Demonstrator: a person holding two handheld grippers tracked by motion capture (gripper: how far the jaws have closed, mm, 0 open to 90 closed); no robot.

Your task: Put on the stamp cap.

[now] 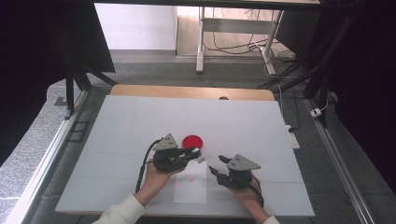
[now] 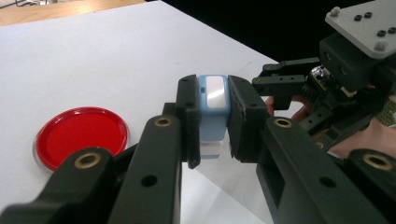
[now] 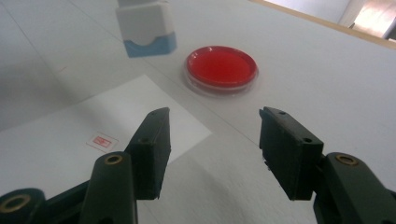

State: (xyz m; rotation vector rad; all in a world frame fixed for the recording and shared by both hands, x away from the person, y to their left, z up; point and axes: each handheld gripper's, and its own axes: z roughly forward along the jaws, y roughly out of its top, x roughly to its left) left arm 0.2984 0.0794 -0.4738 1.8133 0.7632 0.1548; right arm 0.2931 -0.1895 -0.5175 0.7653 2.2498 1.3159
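My left gripper (image 2: 213,122) is shut on a small light-blue and white stamp (image 2: 213,109), held just above the table beside a round red ink pad (image 2: 81,135). In the high view the left gripper (image 1: 194,154) holds the stamp (image 1: 200,157) over the top edge of a white paper sheet (image 1: 191,186), which bears a small red stamp mark (image 1: 192,179). My right gripper (image 3: 215,140) stands open with nothing between its jaws, low over the table to the right of the sheet. From it I see the stamp (image 3: 145,28), the ink pad (image 3: 221,67) and the mark (image 3: 101,141).
A large white board (image 1: 116,140) covers the wooden table. Dark frames and cables stand beyond the table's far and right edges. The right gripper (image 2: 299,88) sits close to the stamp's right side in the left gripper view.
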